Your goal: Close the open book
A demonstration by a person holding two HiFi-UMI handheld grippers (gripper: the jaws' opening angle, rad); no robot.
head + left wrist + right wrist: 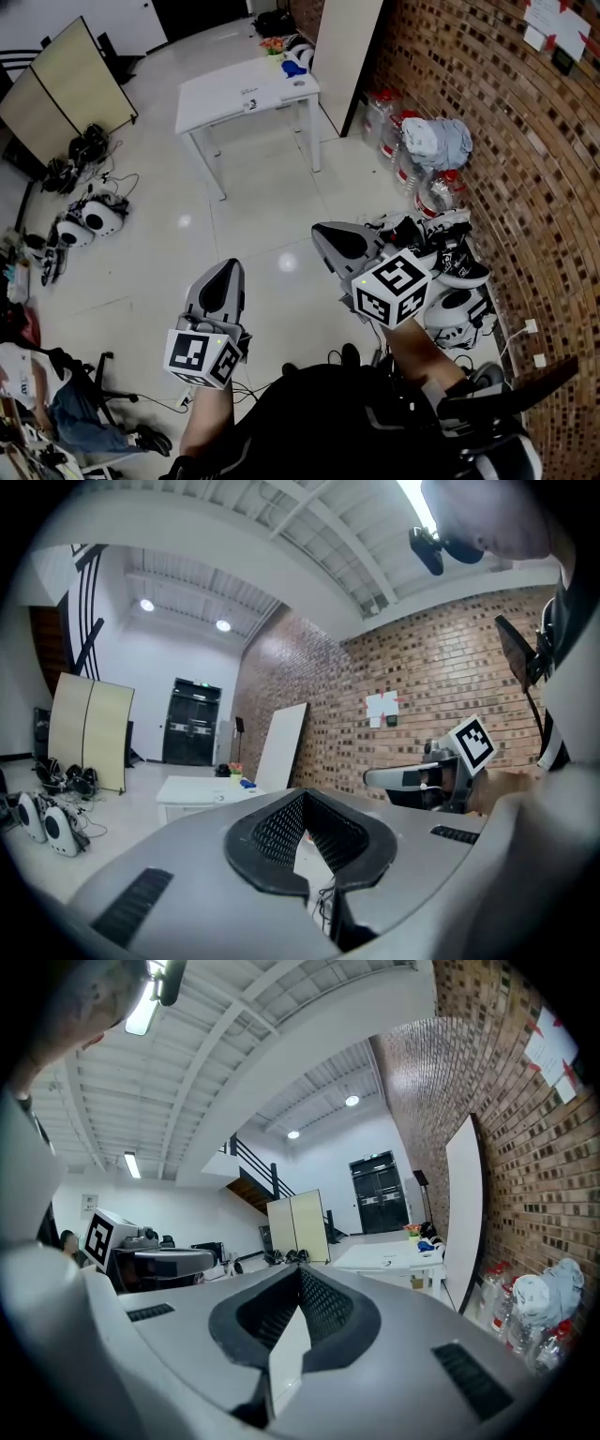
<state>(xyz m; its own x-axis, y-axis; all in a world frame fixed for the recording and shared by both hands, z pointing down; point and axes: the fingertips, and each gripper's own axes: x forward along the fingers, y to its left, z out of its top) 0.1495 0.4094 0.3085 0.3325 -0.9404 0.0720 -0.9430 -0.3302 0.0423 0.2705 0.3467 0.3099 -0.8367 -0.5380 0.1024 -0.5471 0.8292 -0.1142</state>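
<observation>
Well beyond left claw [227,270], right claw [335,236]: white table [217,101]

This is looking like a robotics lab or workshop hall: a brick wall [525,141] is running beside a glossy white floor [244,234], a white table [234,94] is standing alone, and white gear with cables [80,220] (heaped loosely) is lying near folding partition panels [66,84].
</observation>
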